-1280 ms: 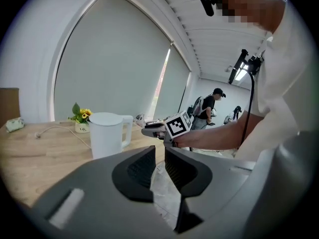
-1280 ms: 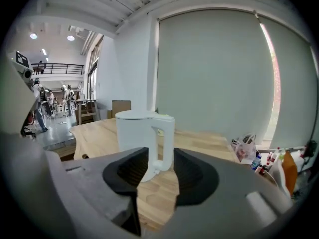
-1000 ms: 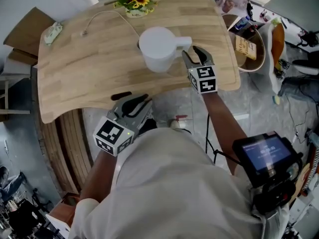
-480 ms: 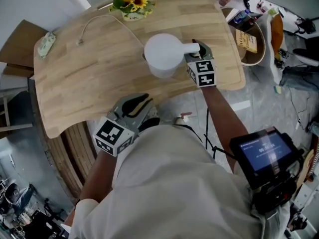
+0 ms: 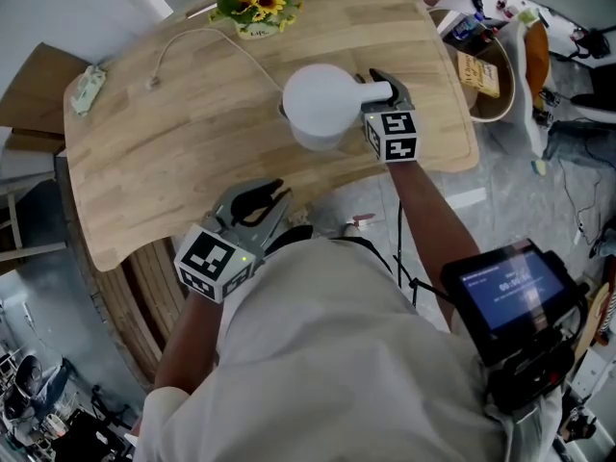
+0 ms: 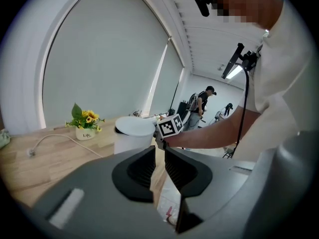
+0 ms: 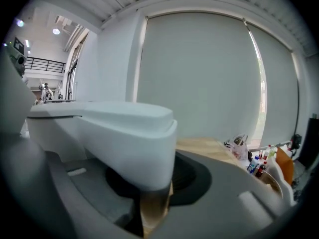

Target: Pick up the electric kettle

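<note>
A white electric kettle [image 5: 322,104] stands on the wooden table [image 5: 173,152], its handle pointing right. My right gripper [image 5: 380,87] is at that handle, one jaw on each side, and the jaws are closing on it. In the right gripper view the white handle [image 7: 114,138] fills the space between the pads. Over the table's near edge, well short of the kettle, my left gripper [image 5: 265,197] is shut and holds nothing. From the left gripper view I see the kettle [image 6: 132,133] beyond the closed jaws [image 6: 158,166].
A small pot of sunflowers [image 5: 252,6] stands at the table's far edge, with a white cable [image 5: 207,37] trailing from it. A green packet [image 5: 89,85] lies far left. A cluttered basket [image 5: 486,75] stands off the table's right end.
My right gripper slid forward until its jaws straddled the kettle's handle, and they have narrowed on it. The left gripper shifted only a little near the table edge.
</note>
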A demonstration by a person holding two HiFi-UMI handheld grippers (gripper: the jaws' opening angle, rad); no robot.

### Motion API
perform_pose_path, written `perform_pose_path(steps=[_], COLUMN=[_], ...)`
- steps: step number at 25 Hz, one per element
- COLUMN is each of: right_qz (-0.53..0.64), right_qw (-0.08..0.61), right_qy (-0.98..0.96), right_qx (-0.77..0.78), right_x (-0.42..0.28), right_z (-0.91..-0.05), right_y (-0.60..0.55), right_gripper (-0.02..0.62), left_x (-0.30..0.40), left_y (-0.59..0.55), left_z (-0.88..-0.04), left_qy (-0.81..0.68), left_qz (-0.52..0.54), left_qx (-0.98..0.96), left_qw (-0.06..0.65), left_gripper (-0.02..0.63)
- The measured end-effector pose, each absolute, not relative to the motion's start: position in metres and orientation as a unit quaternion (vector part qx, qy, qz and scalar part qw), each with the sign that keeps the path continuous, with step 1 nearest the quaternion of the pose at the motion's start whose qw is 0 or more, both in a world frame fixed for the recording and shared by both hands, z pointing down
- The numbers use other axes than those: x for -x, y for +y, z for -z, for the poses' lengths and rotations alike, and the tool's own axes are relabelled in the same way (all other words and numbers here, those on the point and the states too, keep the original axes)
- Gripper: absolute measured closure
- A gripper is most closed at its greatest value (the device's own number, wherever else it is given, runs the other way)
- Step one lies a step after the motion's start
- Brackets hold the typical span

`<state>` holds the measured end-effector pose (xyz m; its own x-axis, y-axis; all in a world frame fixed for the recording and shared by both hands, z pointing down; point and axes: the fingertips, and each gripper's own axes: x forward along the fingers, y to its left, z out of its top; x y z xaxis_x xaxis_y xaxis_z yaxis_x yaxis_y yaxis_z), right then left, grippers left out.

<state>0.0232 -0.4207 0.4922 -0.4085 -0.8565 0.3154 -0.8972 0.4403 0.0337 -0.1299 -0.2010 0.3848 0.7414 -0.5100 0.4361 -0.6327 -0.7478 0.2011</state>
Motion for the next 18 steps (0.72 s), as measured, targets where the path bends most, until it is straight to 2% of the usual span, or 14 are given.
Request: perform_pose_path(steps=[2, 3, 18], right_qz=[-0.067, -0.066, -0.083], right_qw=[0.149, 0.152, 0.14], right_qy=[-0.832, -0.83, -0.809], right_qx=[-0.53, -0.532, -0.565], right_x=[-0.0223, -0.0227, -0.031], right_z=[-0.493, -0.4931, -0.4901], right_y=[-0.4197, -0.4191, -0.4225], right_gripper=[0.552, 0.561, 0.569], left_x=[0.1328, 0.1334, 0.1344], left_y=[-0.2, -0.1987, -0.1952], left_z=[-0.3851, -0.385, -0.3829], left_qy=[-0.316, -0.318, -0.327], left_qz=[-0.18, -0.179, -0.18], left_qx=[-0.915, -0.915, -0.911], left_qw=[0.172, 0.173, 0.178], left_gripper=[0.54, 0.54, 0.54])
